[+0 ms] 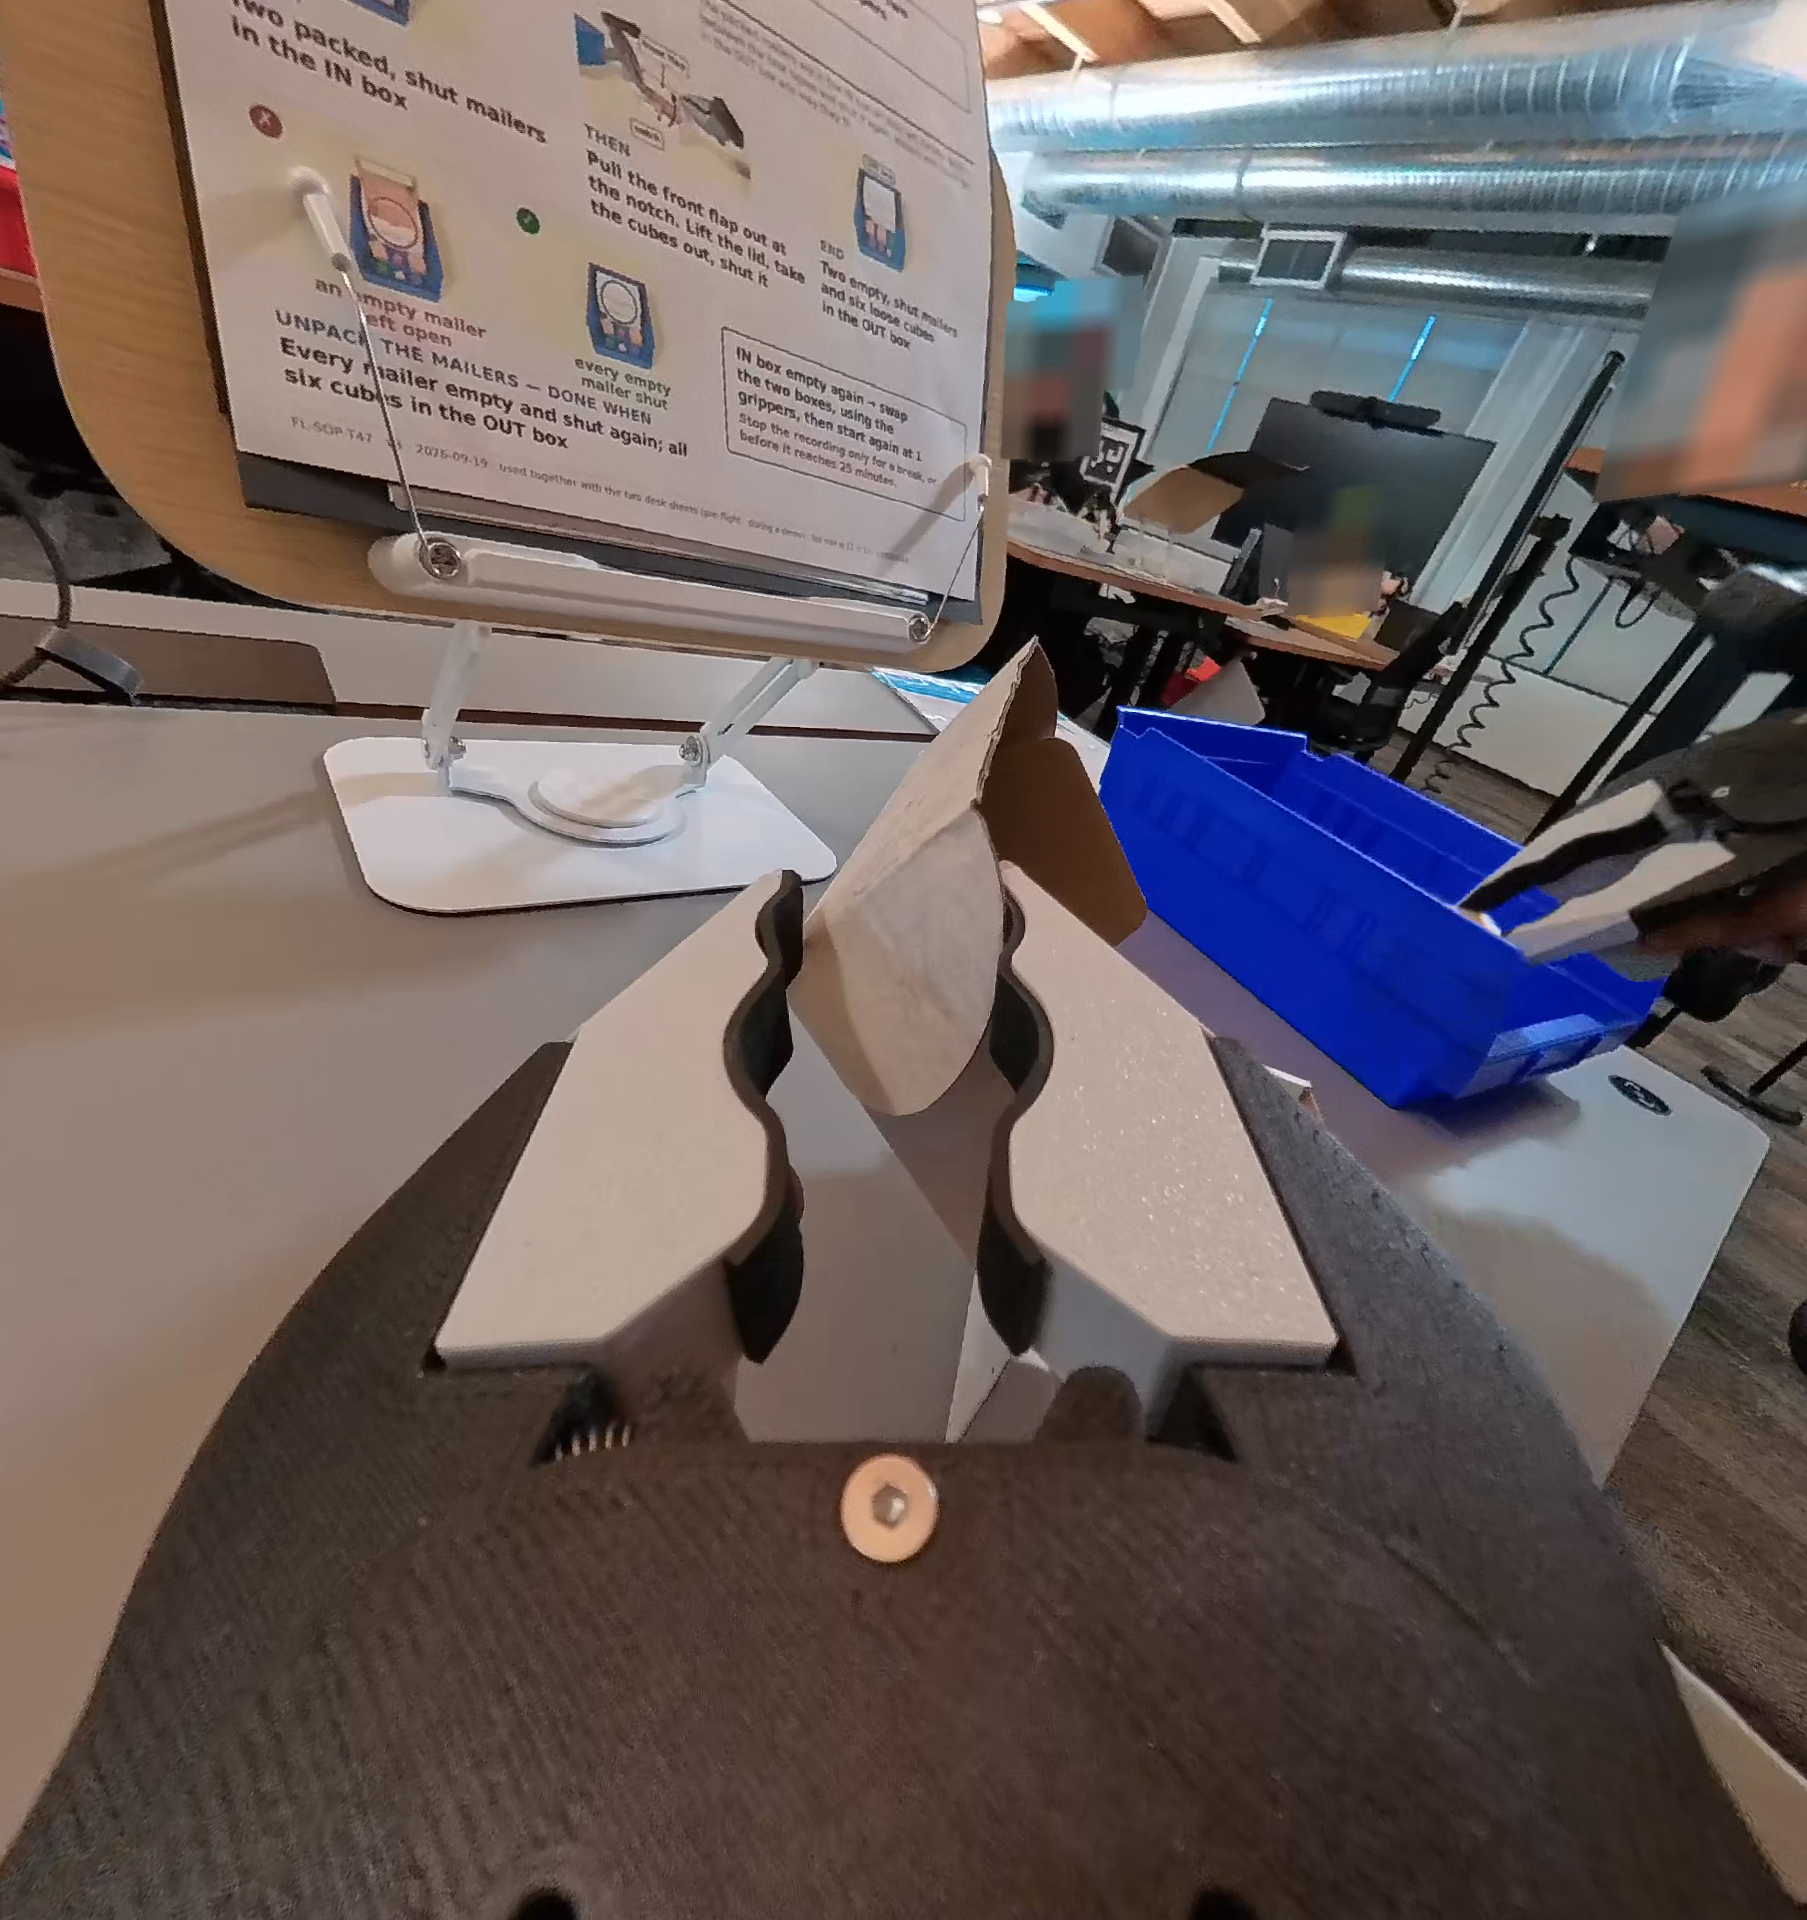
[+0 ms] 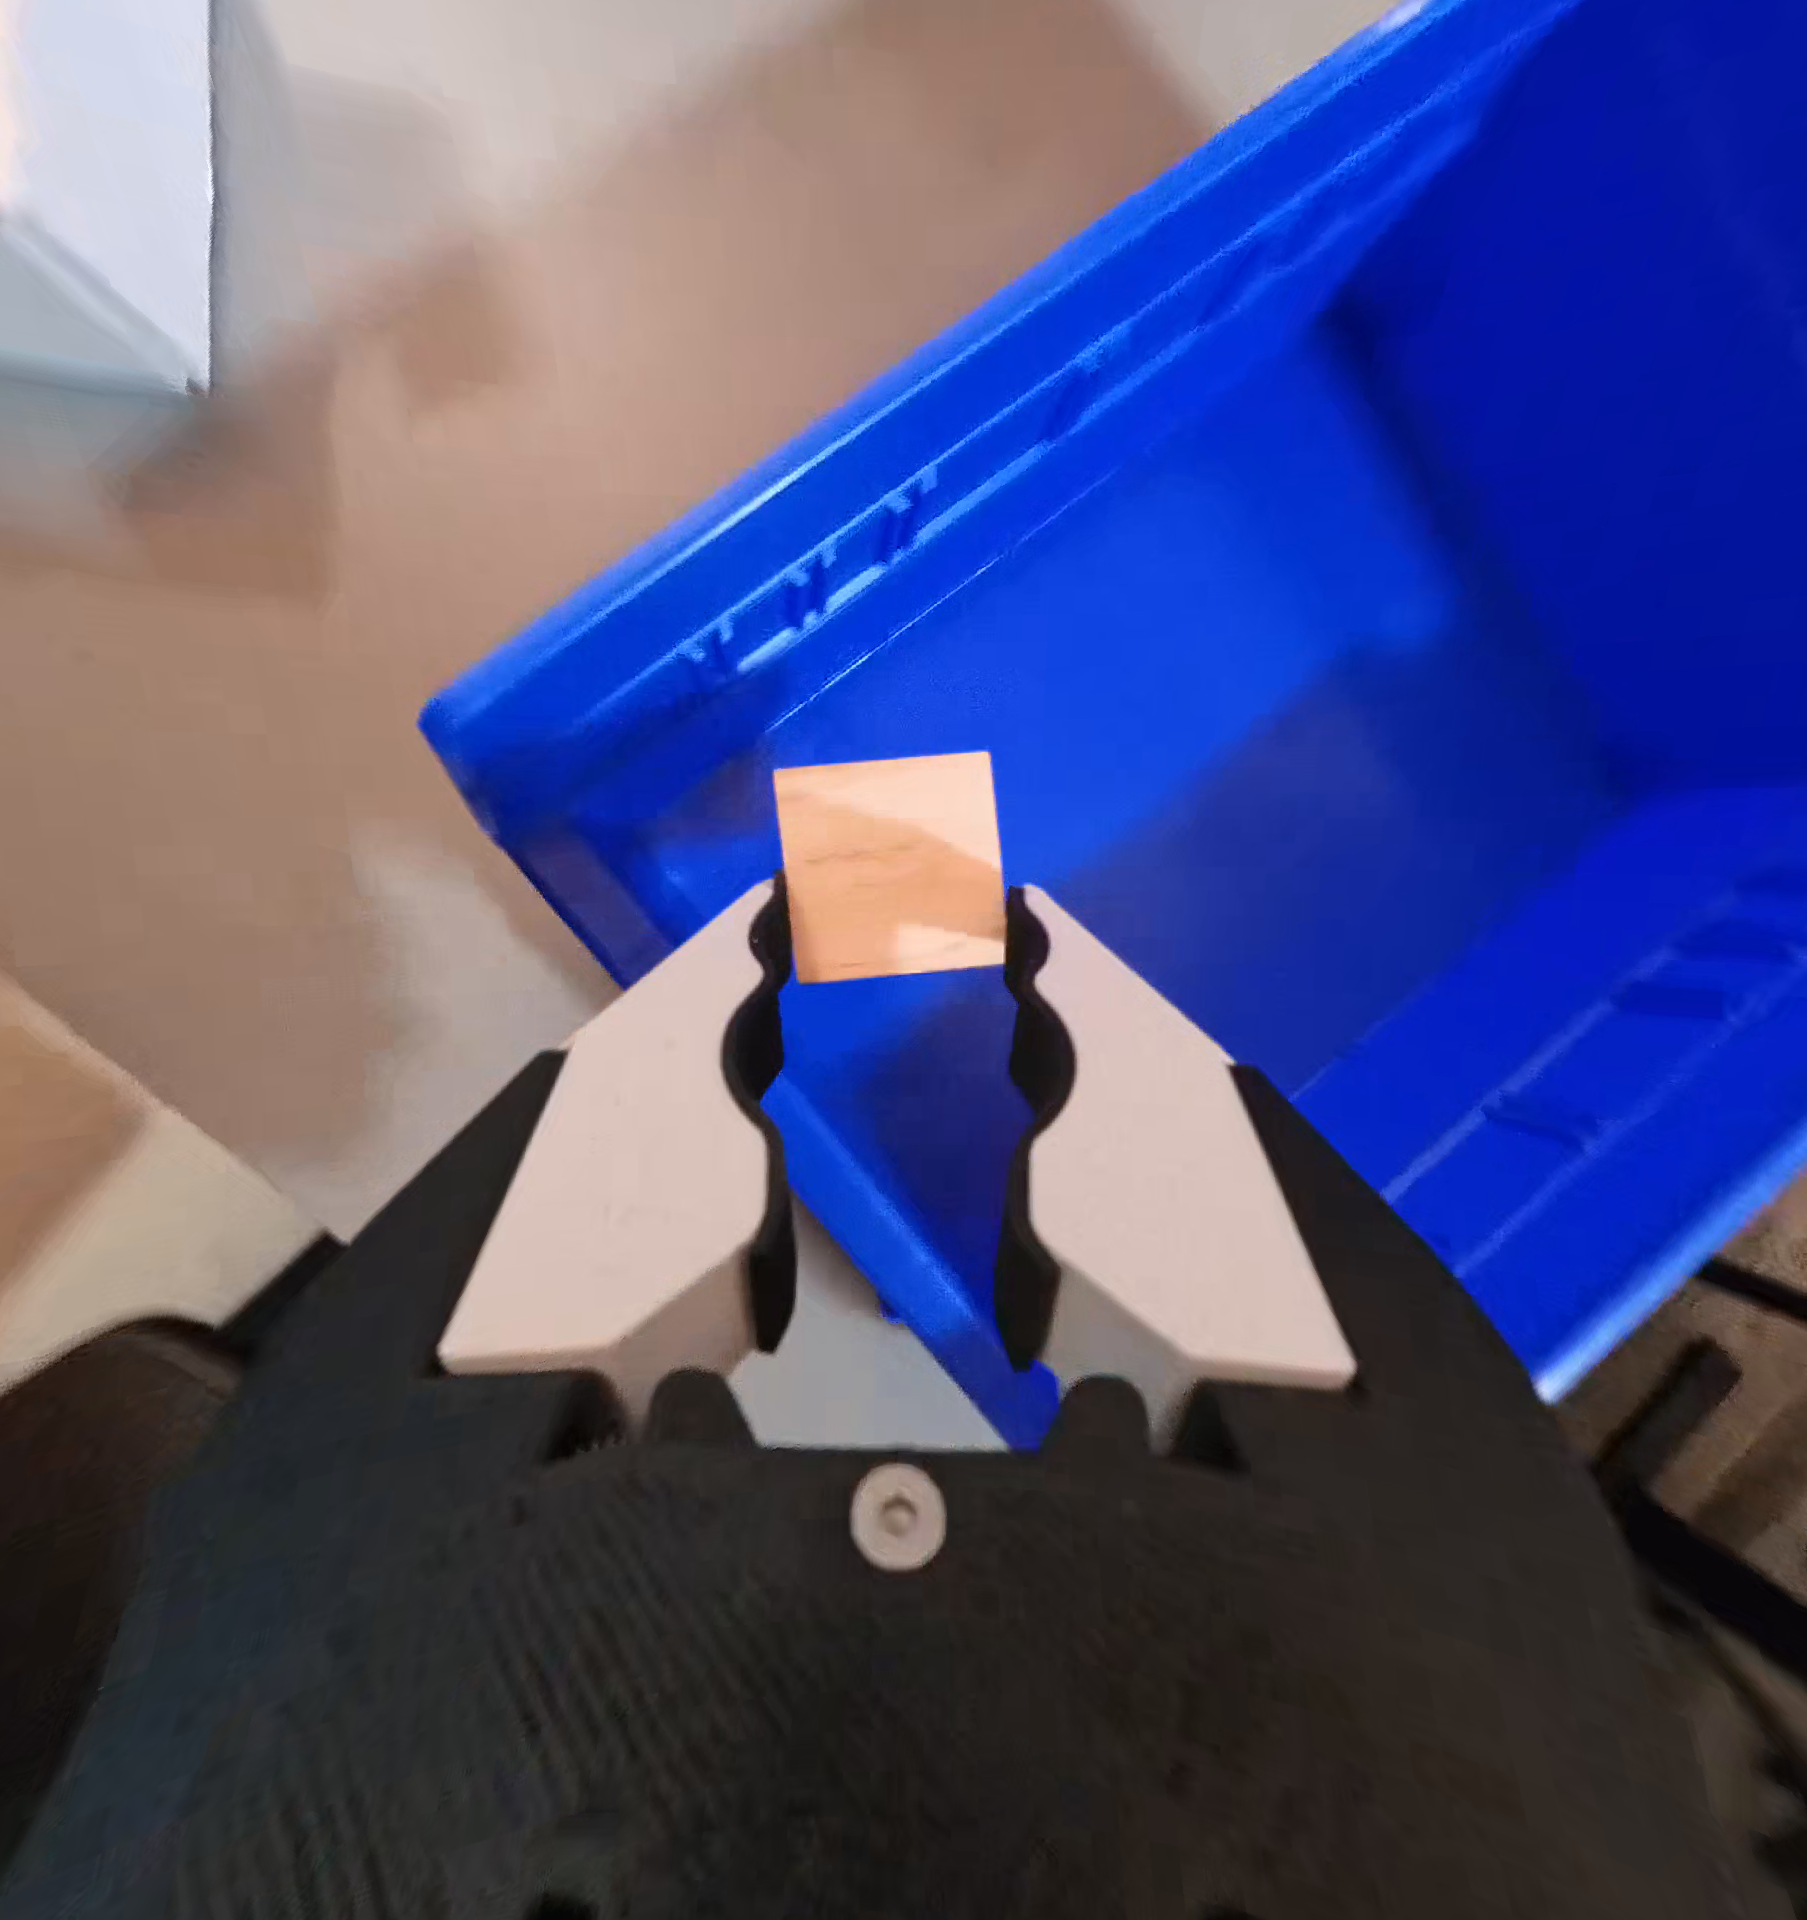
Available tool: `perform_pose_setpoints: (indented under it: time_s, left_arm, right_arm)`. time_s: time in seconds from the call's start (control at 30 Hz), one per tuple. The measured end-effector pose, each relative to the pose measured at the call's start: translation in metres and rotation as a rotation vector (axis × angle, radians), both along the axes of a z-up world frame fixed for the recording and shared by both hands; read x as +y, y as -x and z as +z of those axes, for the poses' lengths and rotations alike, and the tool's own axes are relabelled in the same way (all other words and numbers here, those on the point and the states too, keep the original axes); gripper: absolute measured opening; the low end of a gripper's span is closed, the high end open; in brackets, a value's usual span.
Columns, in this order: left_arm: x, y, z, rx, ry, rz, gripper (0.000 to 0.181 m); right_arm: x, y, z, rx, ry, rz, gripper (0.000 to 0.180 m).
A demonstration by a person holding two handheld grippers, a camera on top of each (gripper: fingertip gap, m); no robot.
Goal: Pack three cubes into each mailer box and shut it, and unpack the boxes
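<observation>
My left gripper (image 1: 899, 914) is clamped on a cardboard flap of a mailer box (image 1: 904, 935), white outside and brown inside, which stands up at a tilt between the fingertips above the grey table (image 1: 203, 987). The rest of the mailer lies below the fingers and I cannot see inside it. My right gripper (image 2: 894, 914) pinches a pale wooden cube (image 2: 891, 864) at the fingertips, holding it over one end of the blue bin (image 2: 1294, 675); from its own camera the bin's floor shows bare around the cube. From the left wrist view, the right gripper (image 1: 1501, 914) reaches in from the right over the blue bin (image 1: 1325, 883), which sits on the table beyond the mailer. Behind, to the left, a document stand (image 1: 587, 810) holds a printed instruction sheet (image 1: 587, 260). The right view's background is motion-blurred.
</observation>
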State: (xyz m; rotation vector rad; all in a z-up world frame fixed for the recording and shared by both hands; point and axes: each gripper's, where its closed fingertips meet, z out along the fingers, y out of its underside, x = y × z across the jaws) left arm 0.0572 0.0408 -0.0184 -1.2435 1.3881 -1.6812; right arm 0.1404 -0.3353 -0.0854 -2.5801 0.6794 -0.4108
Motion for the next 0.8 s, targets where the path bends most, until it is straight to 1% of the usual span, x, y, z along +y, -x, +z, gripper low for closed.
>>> perform_pose_setpoints:
  time_s: [0.1,0.37,0.53,0.8]
  left_arm:
    - [0.000,0.000,0.000,-0.003,-0.010,0.003,0.034]
    - [0.002,-0.001,-0.002,0.001,-0.012,0.000,0.034]
    - [0.004,-0.001,-0.003,-0.001,-0.002,-0.001,0.035]
    - [0.004,-0.001,-0.004,-0.004,-0.019,0.002,0.033]
  right_arm:
    - [0.006,0.002,-0.018,0.048,0.055,0.178,0.041]
    - [0.011,-0.005,-0.042,0.176,0.080,0.404,0.042]
    - [0.010,-0.022,-0.043,0.122,0.115,0.447,0.042]
    - [0.011,-0.026,-0.045,0.157,0.095,0.473,0.042]
